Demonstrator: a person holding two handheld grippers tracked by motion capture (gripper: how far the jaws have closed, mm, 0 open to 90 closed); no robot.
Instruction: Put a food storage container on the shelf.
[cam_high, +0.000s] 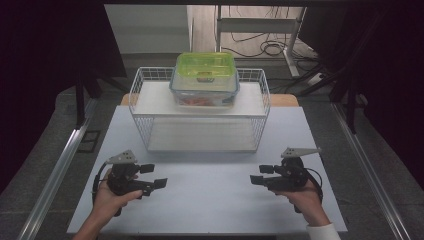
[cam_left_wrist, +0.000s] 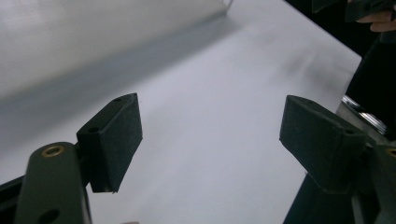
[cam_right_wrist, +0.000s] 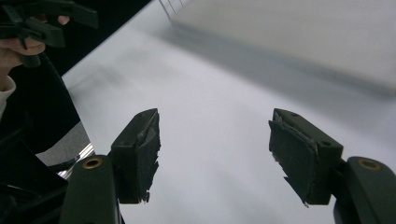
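Nothing is being gripped between the fingers (cam_left_wrist: 116, 140) of the left gripper (cam_high: 154, 176): in the left gripper view they are being held wide apart, with bare worktop (cam_high: 210, 195) showing between them. The fingers (cam_right_wrist: 140, 154) of the right gripper (cam_high: 262, 175) are likewise being kept spread and empty in the right gripper view. In the high view each gripper is being carried in one of the person's hands, low over the near part of the worktop, the left one towards the near left corner and the right one towards the near right corner, with the fingers being pointed inward at each other and a broad stretch of white surface being left between them. Beyond them, near the far edge of the worktop at its middle, a white wire basket (cam_high: 145, 95) is being carried by the worktop. Inside it, on the raised far shelf, a clear container with a green lid (cam_high: 205, 65) is being held, well apart from both grippers; something orange is being shown through its wall, too small to tell.
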